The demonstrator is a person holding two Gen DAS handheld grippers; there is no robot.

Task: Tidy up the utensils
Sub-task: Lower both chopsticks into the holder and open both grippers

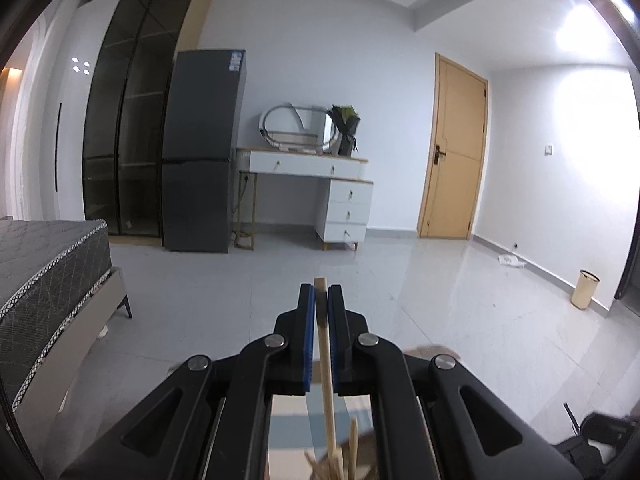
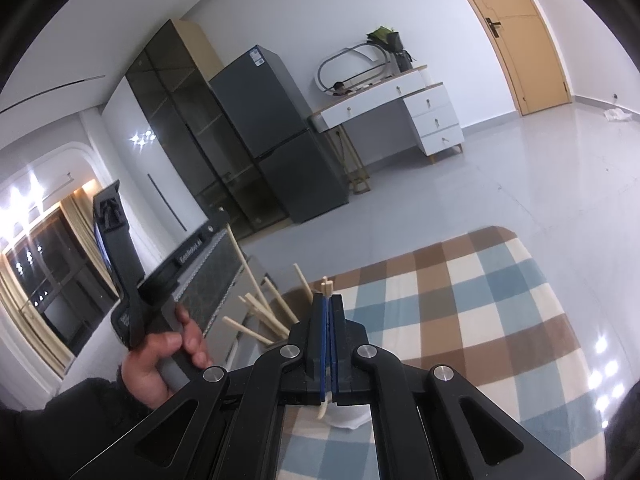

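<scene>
Though pinched in the left hand-held gripper [image 1: 320,300], chopstick [image 1: 325,356] nearly upright.

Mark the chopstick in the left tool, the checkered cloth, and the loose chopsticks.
chopstick [image 1: 325,354], left wrist view, mid-shaft between pads
checkered cloth [image 2: 472,304], right wrist view, bare centre
loose chopsticks [image 2: 260,312], right wrist view, bundle middle

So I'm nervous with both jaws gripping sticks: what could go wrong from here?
1. The left gripper pinches its pale wooden chopstick slightly aslant; it may pivot or slip.
2. The right gripper holds thin wooden chopsticks close to the loose splayed wooden chopstick bundle; a swing might scatter it.
</scene>
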